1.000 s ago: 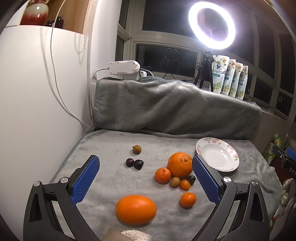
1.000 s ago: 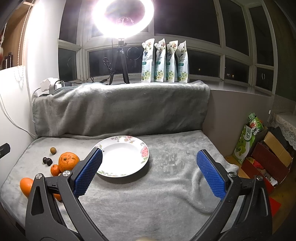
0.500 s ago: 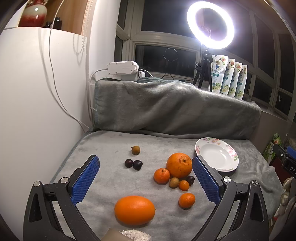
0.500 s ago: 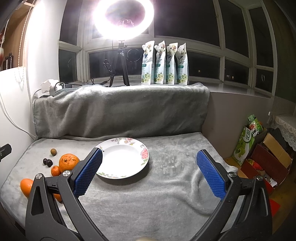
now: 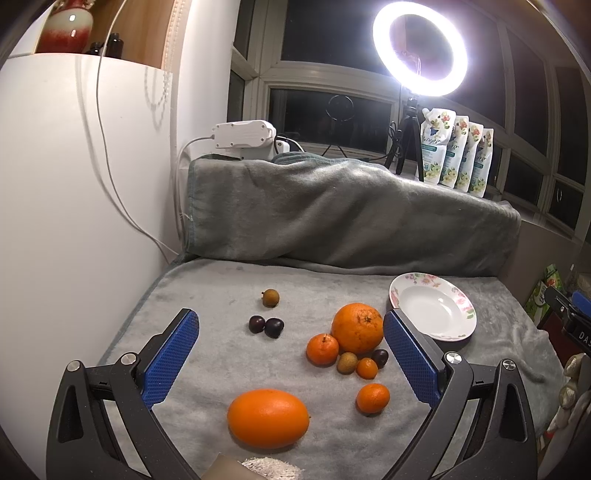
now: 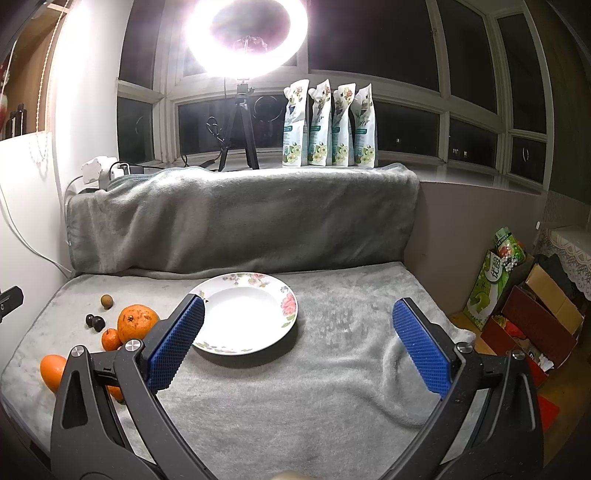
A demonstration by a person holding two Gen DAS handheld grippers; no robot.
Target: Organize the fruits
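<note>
Fruits lie on a grey blanket. In the left wrist view I see a large oval orange (image 5: 267, 418) nearest, a round orange (image 5: 357, 327), small mandarins (image 5: 322, 349) (image 5: 372, 397), a kumquat (image 5: 366, 368), brown longans (image 5: 270, 297) (image 5: 347, 362) and dark plums (image 5: 266, 325). A white floral plate (image 5: 432, 311) stands empty to their right; it also shows in the right wrist view (image 6: 242, 313). My left gripper (image 5: 290, 356) is open above the fruits. My right gripper (image 6: 297, 349) is open above the blanket by the plate.
A white wall (image 5: 74, 206) borders the left. A blanket-covered backrest (image 6: 240, 218) rises behind. A ring light (image 6: 247, 35) and several pouches (image 6: 328, 123) stand on the sill. Boxes and bags (image 6: 532, 310) sit on the floor to the right.
The left view has shifted slightly; the fruits sit a little lower-left in frame. The right gripper has crept toward the plate. Both stay open.
</note>
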